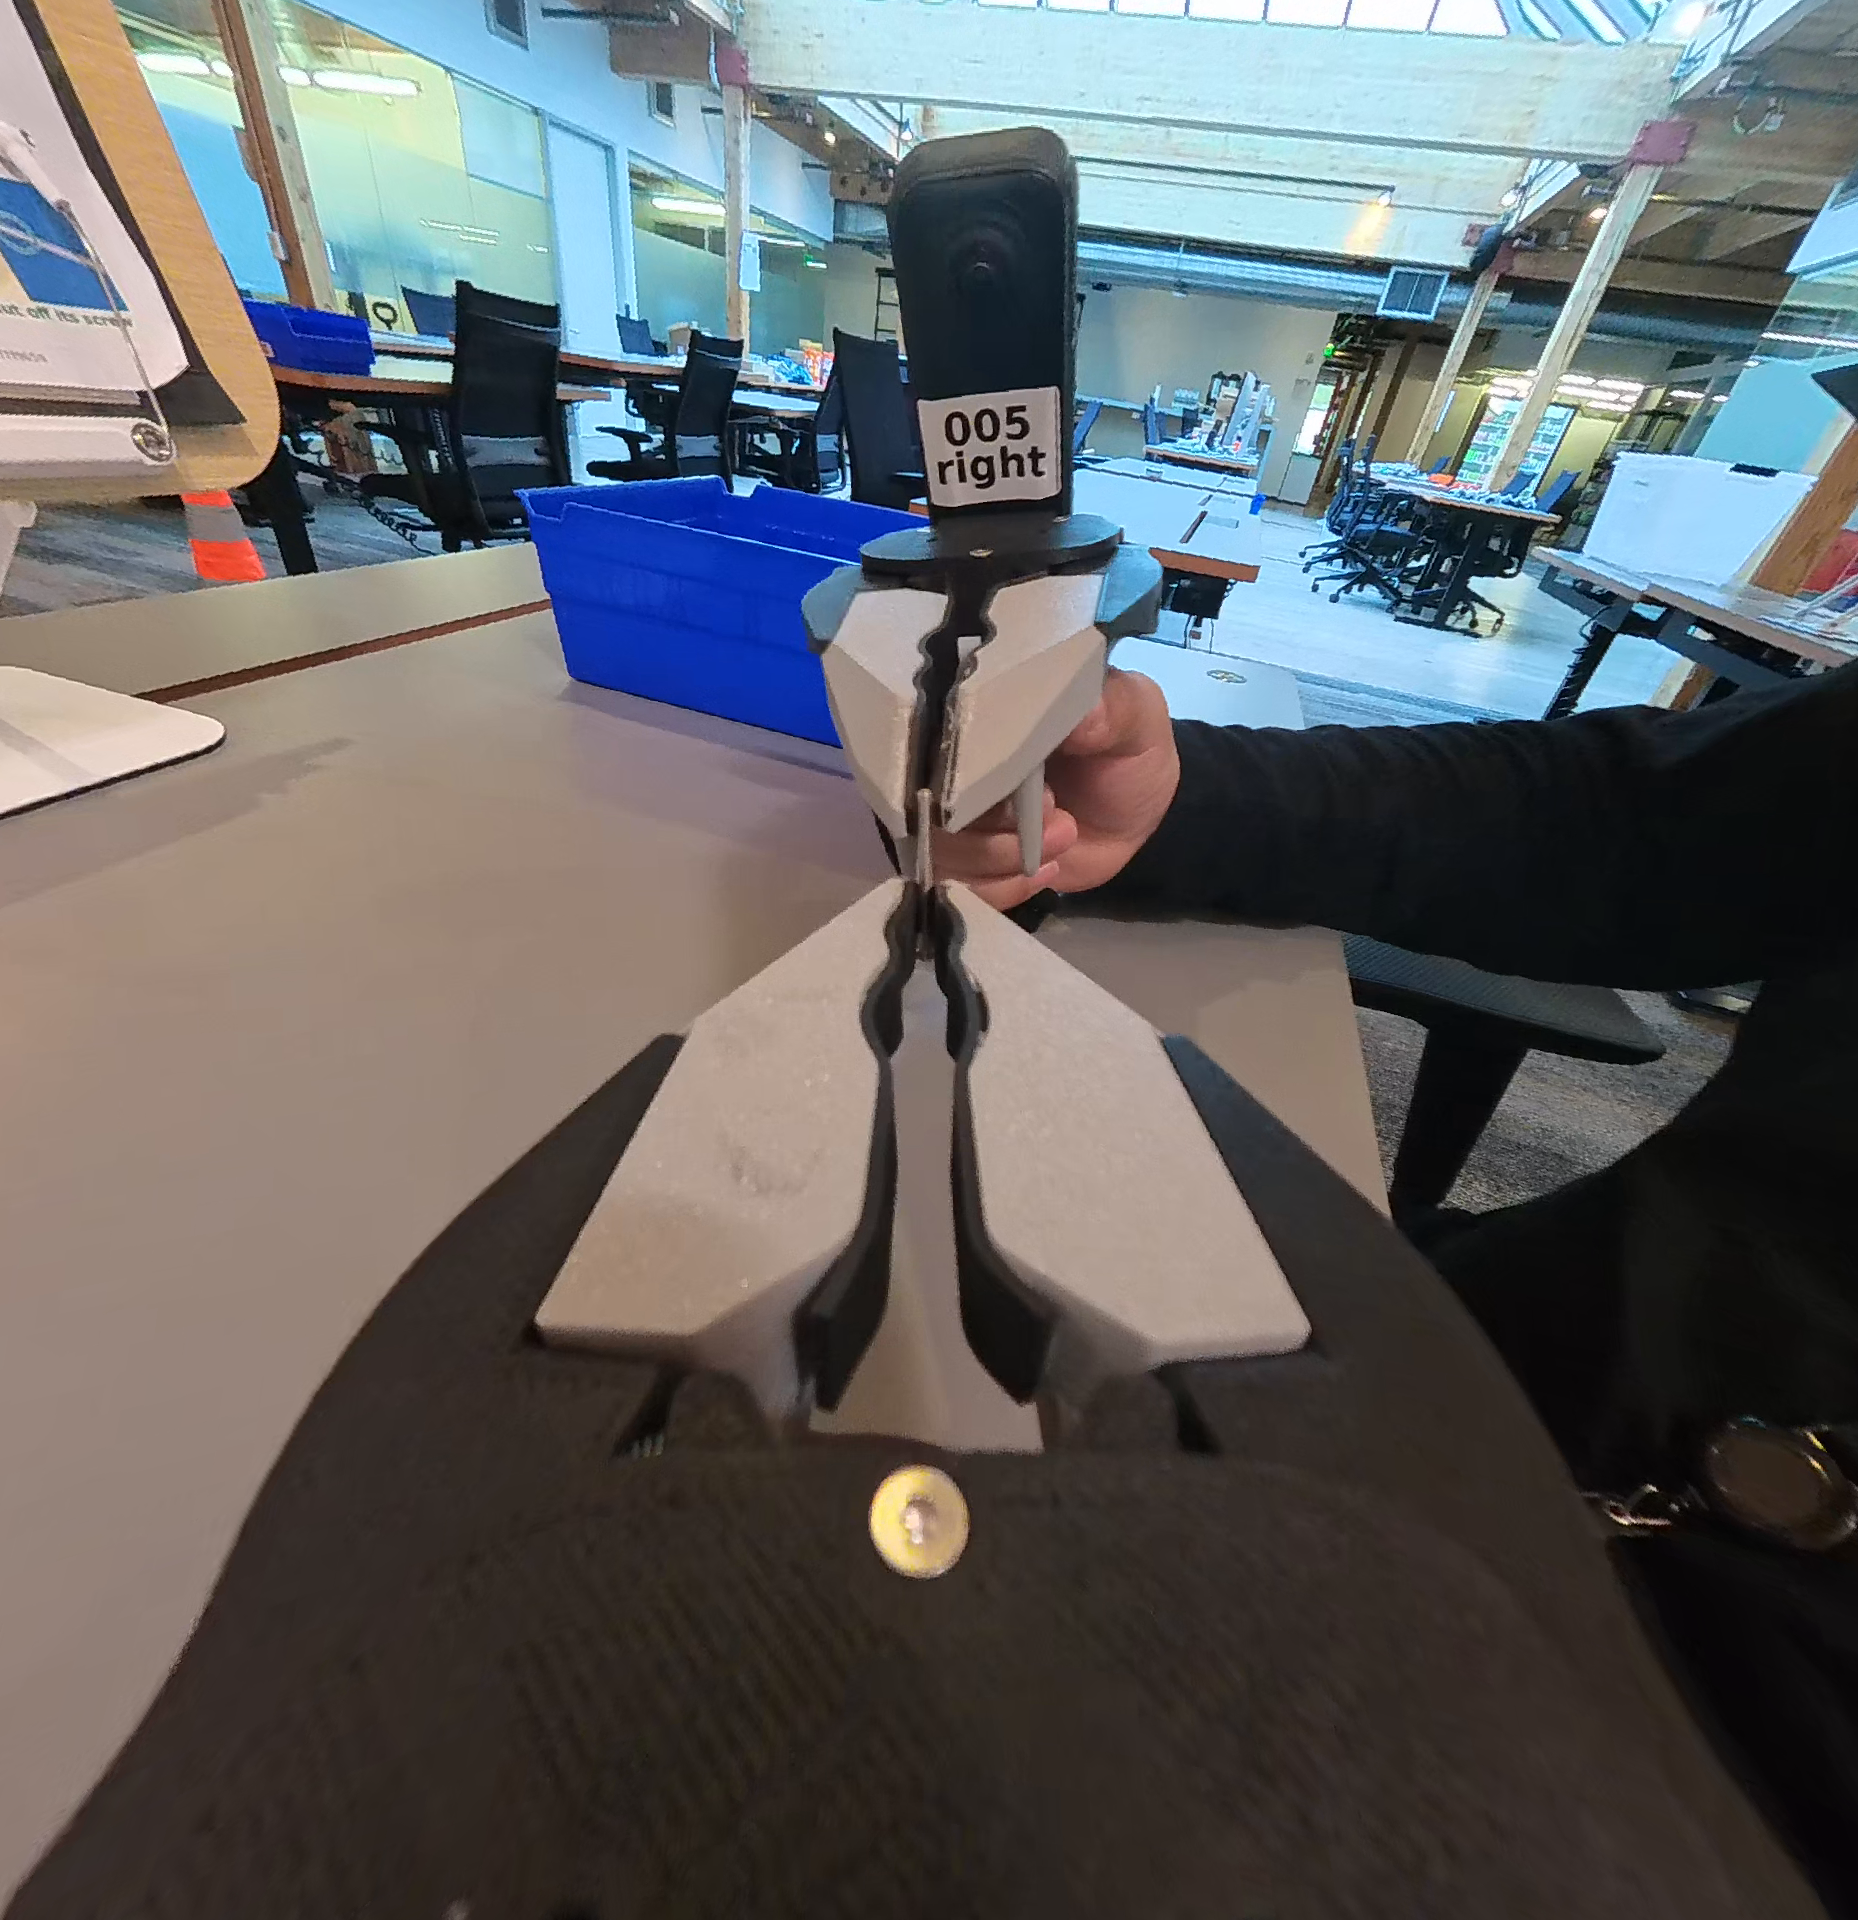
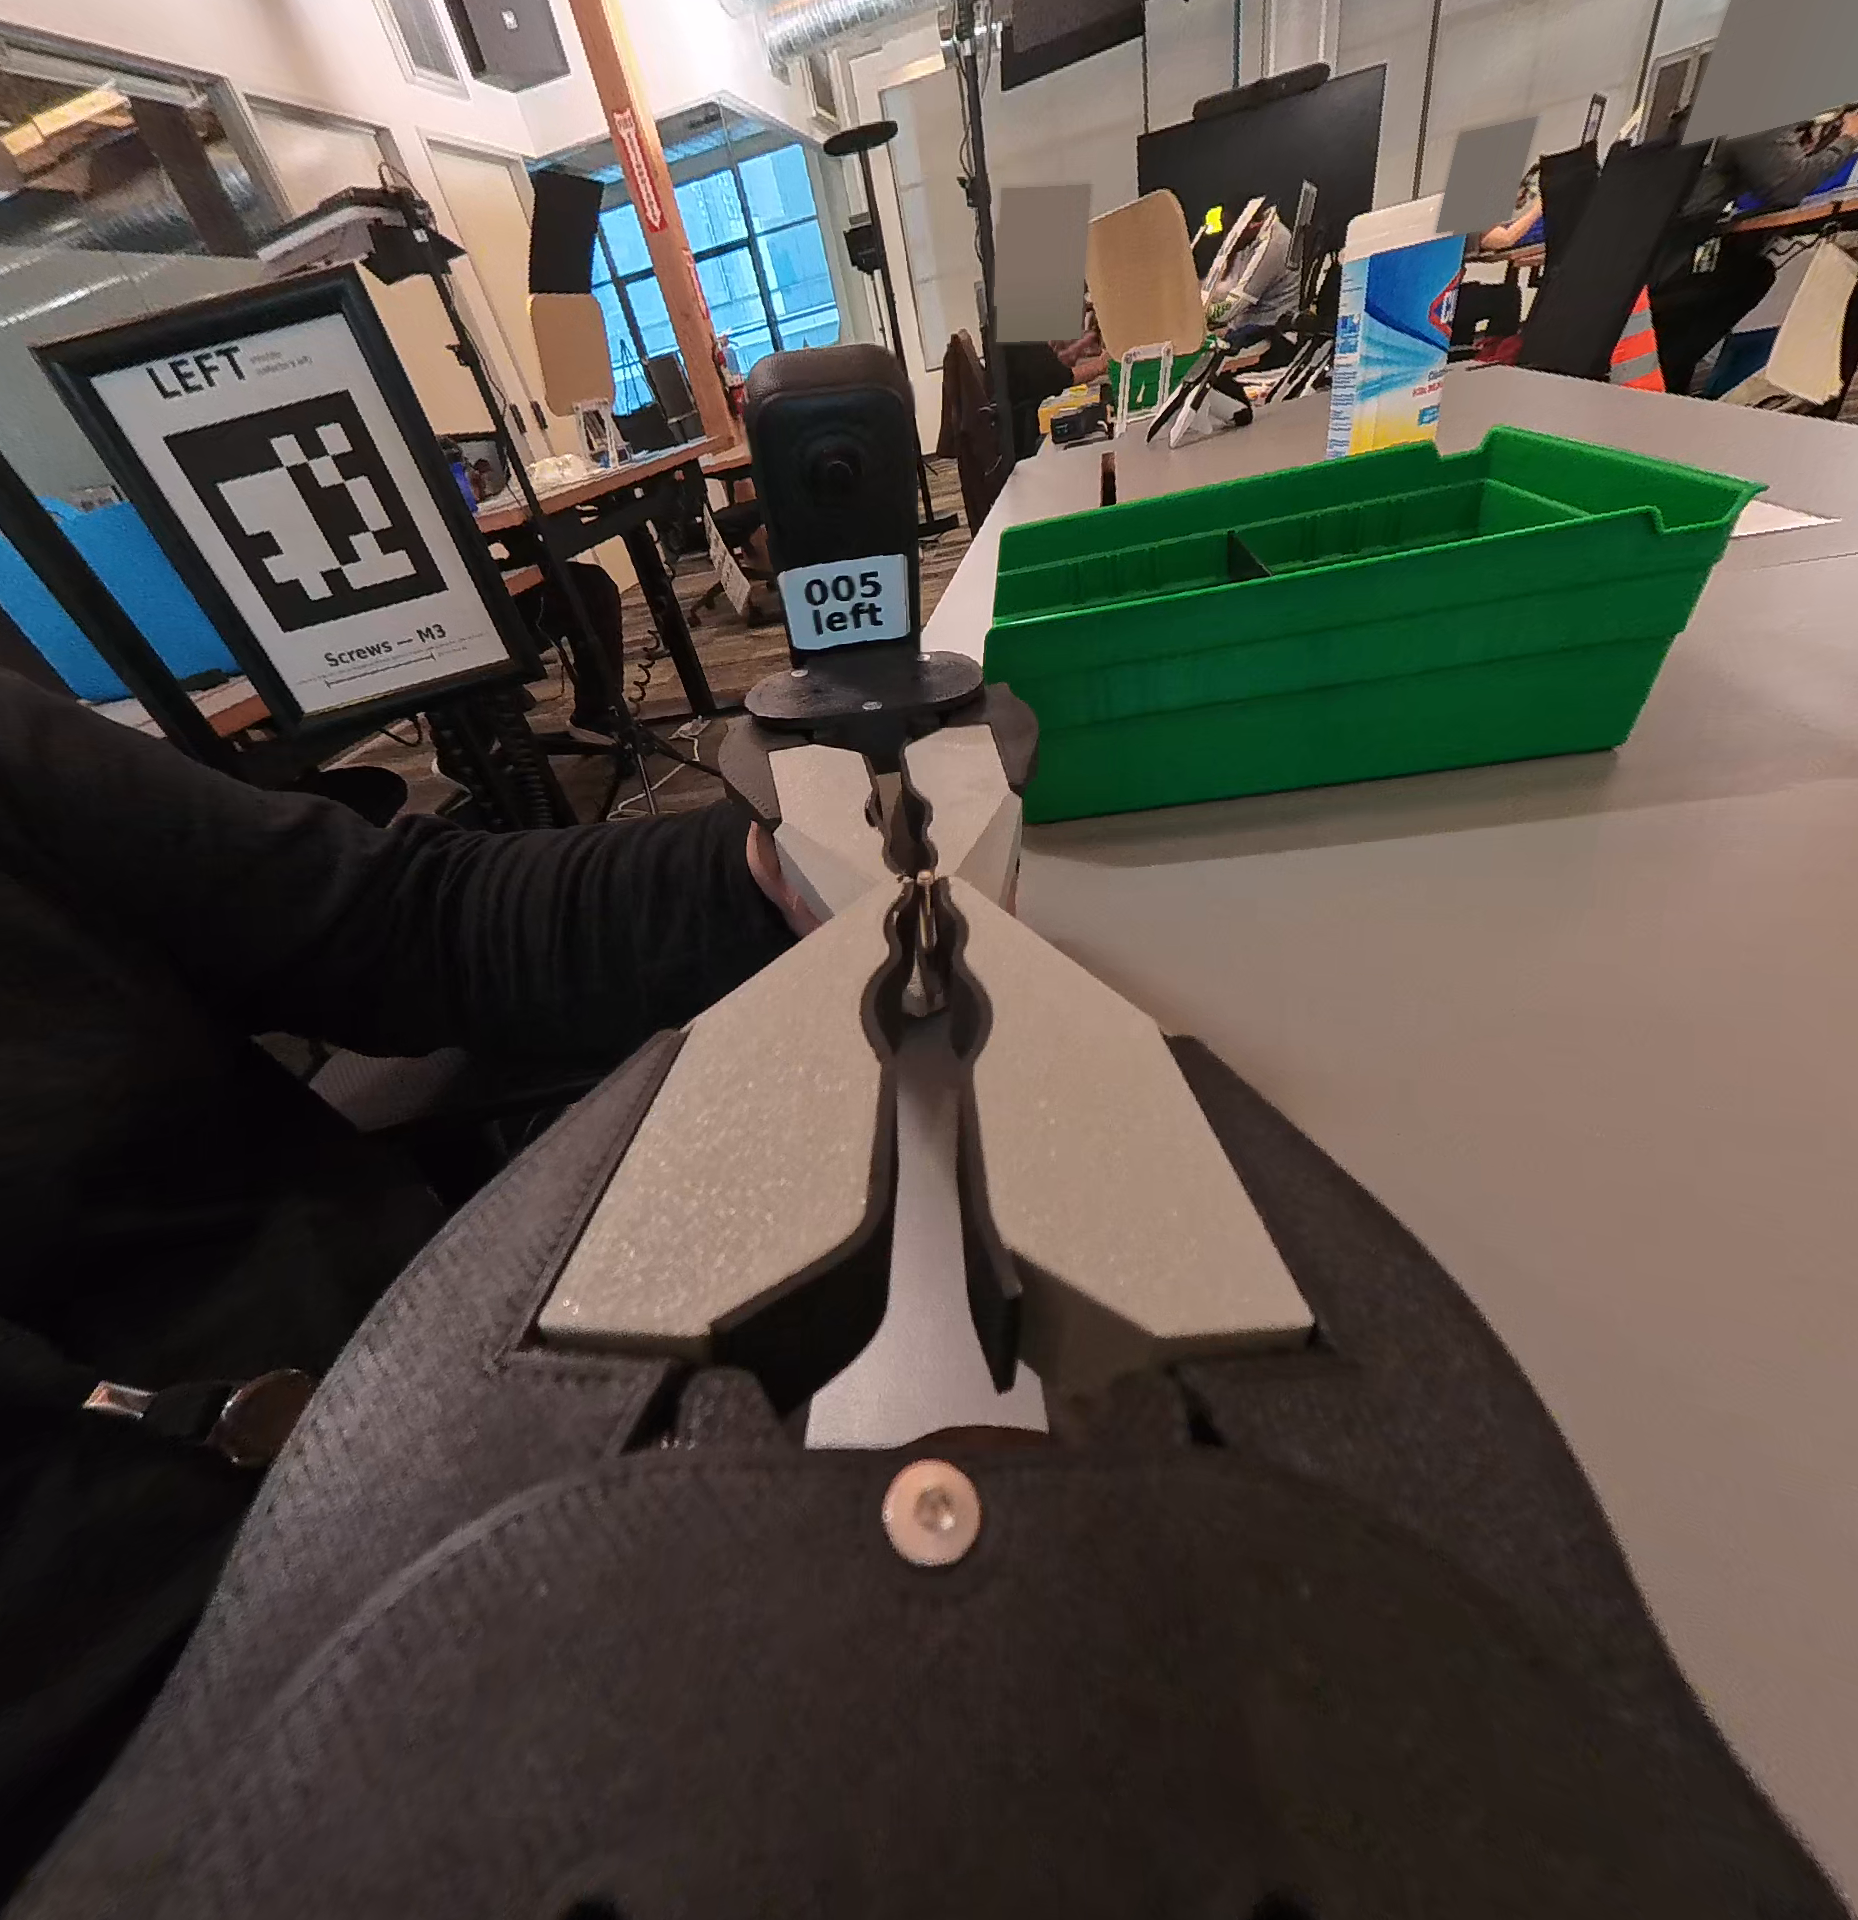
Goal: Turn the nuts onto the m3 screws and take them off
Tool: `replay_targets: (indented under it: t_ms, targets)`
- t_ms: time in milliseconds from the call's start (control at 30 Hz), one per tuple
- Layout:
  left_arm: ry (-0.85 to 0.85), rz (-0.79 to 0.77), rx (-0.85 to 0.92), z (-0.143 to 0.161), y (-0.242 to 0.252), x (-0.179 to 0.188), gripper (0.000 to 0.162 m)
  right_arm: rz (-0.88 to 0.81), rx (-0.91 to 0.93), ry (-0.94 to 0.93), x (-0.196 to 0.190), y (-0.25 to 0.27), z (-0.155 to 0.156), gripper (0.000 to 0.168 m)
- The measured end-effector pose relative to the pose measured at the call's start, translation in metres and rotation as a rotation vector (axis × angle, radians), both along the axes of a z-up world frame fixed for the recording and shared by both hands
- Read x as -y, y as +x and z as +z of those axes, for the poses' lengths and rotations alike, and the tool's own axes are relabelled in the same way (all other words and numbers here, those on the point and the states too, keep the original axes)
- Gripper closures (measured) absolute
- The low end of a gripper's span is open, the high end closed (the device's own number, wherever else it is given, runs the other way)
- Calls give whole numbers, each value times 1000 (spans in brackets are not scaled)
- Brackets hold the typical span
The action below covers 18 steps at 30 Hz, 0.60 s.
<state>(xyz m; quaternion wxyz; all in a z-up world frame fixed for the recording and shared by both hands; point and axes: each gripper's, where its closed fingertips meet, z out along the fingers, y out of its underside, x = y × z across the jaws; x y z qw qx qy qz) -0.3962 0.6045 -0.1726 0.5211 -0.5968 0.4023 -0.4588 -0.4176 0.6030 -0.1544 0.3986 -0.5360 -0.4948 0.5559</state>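
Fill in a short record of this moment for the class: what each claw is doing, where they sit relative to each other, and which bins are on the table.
left claw: shut on the screw's lower end
right claw: shut on screw
relation: tip to tip, above grey table
nut: too small to tell
bins: blue bin, green bin

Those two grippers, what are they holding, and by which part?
Right gripper clamps a screw by its far end; left gripper pinches the other end, seemingly the nut, which is too small to confirm.
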Motion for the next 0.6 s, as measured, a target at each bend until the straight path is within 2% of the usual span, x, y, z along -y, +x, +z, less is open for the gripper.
replay_targets:
  t_ms: [167, 367, 433, 600]
  targets:
    - [-1, 5, 0, 0, 0, 0, 162, 7, -1, 6, 2, 0, 0, 164]
    - [7, 98, 48, 6, -12, -12, 162, -17, -16, 24, -7, 9, 4, 158]
    - [12, 145, 54, 7, -18, -19, 162, -41, 49, 48, -15, 13, -8, 161]
    - [18, 153, 60, 8, -30, -17, 162, -27, 391, 164, -19, 14, -77, 158]
